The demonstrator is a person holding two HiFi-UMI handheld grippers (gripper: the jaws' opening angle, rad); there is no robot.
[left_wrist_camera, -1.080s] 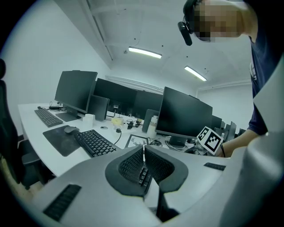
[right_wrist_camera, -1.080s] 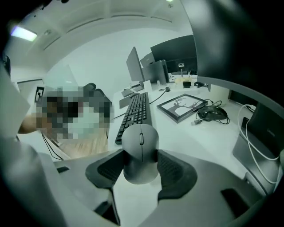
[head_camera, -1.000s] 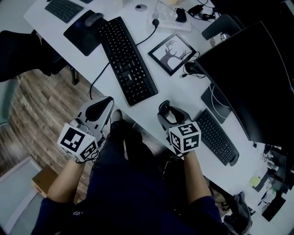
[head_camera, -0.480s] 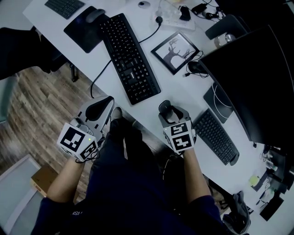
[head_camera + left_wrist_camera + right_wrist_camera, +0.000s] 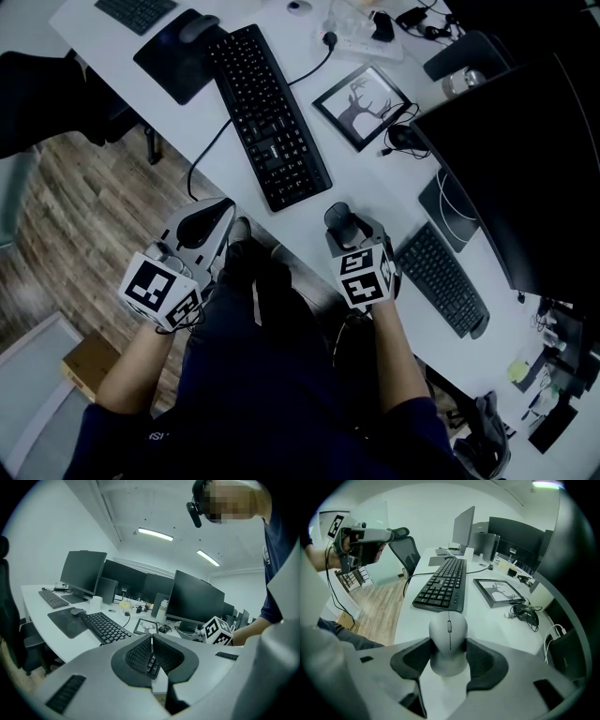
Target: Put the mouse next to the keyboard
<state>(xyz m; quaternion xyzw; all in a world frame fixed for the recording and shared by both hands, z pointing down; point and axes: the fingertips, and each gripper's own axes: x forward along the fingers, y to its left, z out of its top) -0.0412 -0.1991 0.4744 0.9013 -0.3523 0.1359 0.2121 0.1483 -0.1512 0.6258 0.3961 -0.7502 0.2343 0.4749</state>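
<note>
My right gripper (image 5: 449, 656) is shut on a grey mouse (image 5: 448, 638), whose front sticks out past the jaws. In the head view the right gripper (image 5: 339, 219) hovers over the white table (image 5: 370, 187), just right of the near end of the black keyboard (image 5: 270, 114). The keyboard (image 5: 443, 585) lies straight ahead of the mouse in the right gripper view. Off the table's edge, over the person's lap, my left gripper (image 5: 216, 208) is shut and holds nothing (image 5: 151, 652).
Another mouse (image 5: 195, 28) sits on a black pad (image 5: 169, 58) beyond the keyboard. A framed picture (image 5: 364, 94), a wired mouse (image 5: 403, 139), a second keyboard (image 5: 442, 279) and a large monitor (image 5: 525, 159) fill the table's right side. Wood floor (image 5: 75, 216) lies to the left.
The right gripper's marker cube has swung a little to the left while its tips and the mouse stay in about the same place. The left gripper has not moved.
</note>
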